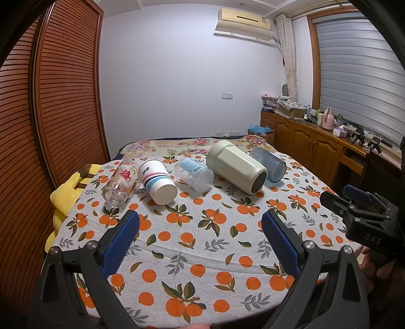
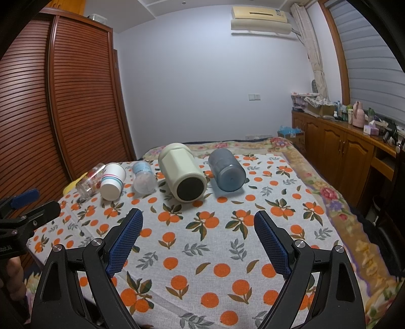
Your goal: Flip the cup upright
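Left tongs point(image 1: 200, 222) spread wide, gripping nothing, blue pads point(image 1: 121, 240) hovering over the near part of the desk point(image 1: 202, 253). Right tongs point(image 2: 198, 225) likewise agape and empty, above the same orange-printed cloth point(image 2: 202, 253).

Beyond, a row of five vessels, all lying on their sides across the far half of the desk: clear glass point(image 1: 120, 183) with a red motif at the left end, striped paper cup point(image 1: 157, 181) touching it, clear plastic cup point(image 1: 193, 173) with a blue label just beside, large cream flask point(image 1: 236, 169) next, blue tumbler point(image 1: 269, 164) close behind it at the right end.

Past the desk, a floral bedspread point(image 2: 326, 182). Slatted wooden wardrobe point(image 1: 63, 101) on the left, pale wall with air conditioner point(image 1: 244, 20) high up, cluttered wooden cabinets point(image 1: 308, 141) under a shuttered window point(image 1: 354, 70) at right.
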`<state>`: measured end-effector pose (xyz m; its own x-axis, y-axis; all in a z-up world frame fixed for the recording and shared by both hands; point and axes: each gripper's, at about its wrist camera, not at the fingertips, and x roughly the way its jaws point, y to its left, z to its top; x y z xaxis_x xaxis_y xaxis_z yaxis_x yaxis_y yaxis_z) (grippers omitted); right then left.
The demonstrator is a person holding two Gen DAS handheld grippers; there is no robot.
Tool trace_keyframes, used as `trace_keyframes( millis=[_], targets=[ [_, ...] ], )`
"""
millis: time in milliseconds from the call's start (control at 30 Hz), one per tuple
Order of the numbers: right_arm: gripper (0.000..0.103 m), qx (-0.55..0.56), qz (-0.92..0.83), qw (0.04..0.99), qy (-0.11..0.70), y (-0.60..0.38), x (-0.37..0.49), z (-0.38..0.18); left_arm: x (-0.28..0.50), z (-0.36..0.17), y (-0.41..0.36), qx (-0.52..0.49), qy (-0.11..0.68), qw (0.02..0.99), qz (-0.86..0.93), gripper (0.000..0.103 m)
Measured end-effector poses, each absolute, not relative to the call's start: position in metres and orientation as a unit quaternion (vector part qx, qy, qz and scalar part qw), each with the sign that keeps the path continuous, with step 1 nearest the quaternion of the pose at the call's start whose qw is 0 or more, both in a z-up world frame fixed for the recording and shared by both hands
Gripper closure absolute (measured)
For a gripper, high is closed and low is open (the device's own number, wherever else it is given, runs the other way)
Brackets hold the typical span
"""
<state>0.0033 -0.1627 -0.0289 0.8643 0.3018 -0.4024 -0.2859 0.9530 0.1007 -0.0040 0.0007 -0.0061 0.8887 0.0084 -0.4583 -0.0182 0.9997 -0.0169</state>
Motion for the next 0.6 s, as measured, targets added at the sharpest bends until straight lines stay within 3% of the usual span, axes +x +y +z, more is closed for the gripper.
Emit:
trace_keyframes(
  millis=[600],
  targets=[
    [0.012,0.019,0.154,0.963,0.218,-0.1612,0.0052,-0.0362,-0.0008,-0.0098,0.0024,-0.013,0.244,0.97,0.003,0.005]
  ],
)
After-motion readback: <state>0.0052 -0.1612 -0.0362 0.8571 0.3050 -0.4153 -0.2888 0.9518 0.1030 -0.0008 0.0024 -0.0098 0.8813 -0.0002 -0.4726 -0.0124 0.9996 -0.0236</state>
